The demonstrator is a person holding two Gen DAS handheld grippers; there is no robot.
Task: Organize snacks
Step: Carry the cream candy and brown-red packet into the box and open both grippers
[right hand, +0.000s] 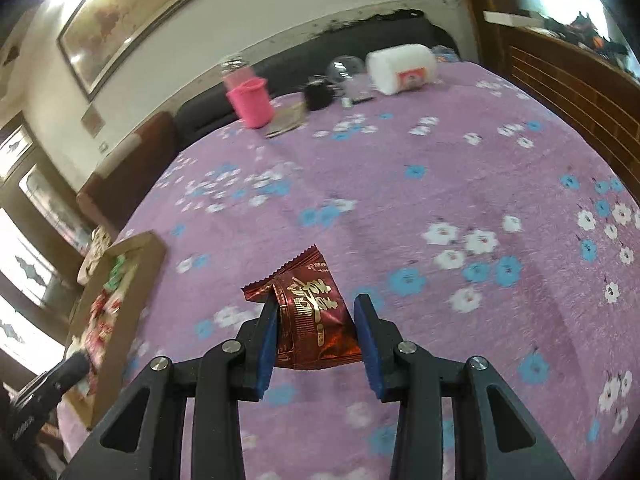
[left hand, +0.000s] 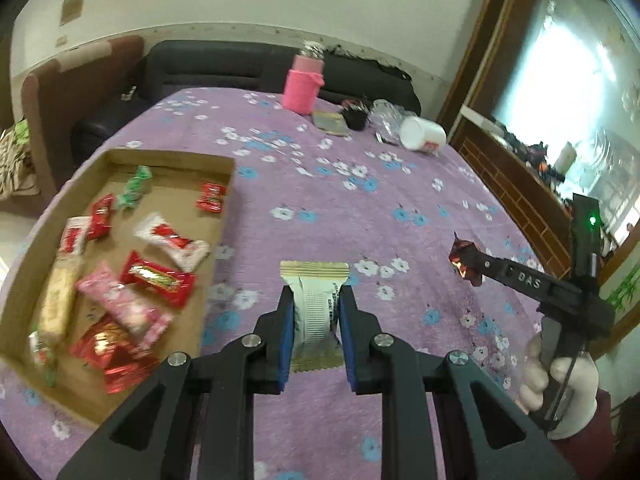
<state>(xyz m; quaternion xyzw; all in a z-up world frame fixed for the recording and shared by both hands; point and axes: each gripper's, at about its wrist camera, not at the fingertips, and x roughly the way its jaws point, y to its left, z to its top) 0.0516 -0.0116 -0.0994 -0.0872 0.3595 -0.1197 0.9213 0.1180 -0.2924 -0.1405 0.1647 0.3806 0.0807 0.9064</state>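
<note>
My left gripper (left hand: pixel 316 300) is shut on a white and gold snack packet (left hand: pixel 314 304), held above the purple flowered tablecloth just right of the cardboard tray (left hand: pixel 120 156). The tray holds several wrapped snacks, mostly red, pink and white. My right gripper (right hand: pixel 316 314) is shut on a dark red foil snack packet (right hand: pixel 312 312) above the cloth. It also shows in the left wrist view (left hand: pixel 464 258) at the right, with the red packet at its tip. The tray shows at the left edge of the right wrist view (right hand: pixel 140 248).
At the far edge of the table stand a pink cup (left hand: pixel 300 88), a flat packet (left hand: pixel 330 122), a black object (left hand: pixel 356 118), clear plastic (left hand: pixel 386 114) and a white tub on its side (left hand: pixel 422 134). A dark sofa (left hand: pixel 224 68) lies behind, a wooden window frame at right.
</note>
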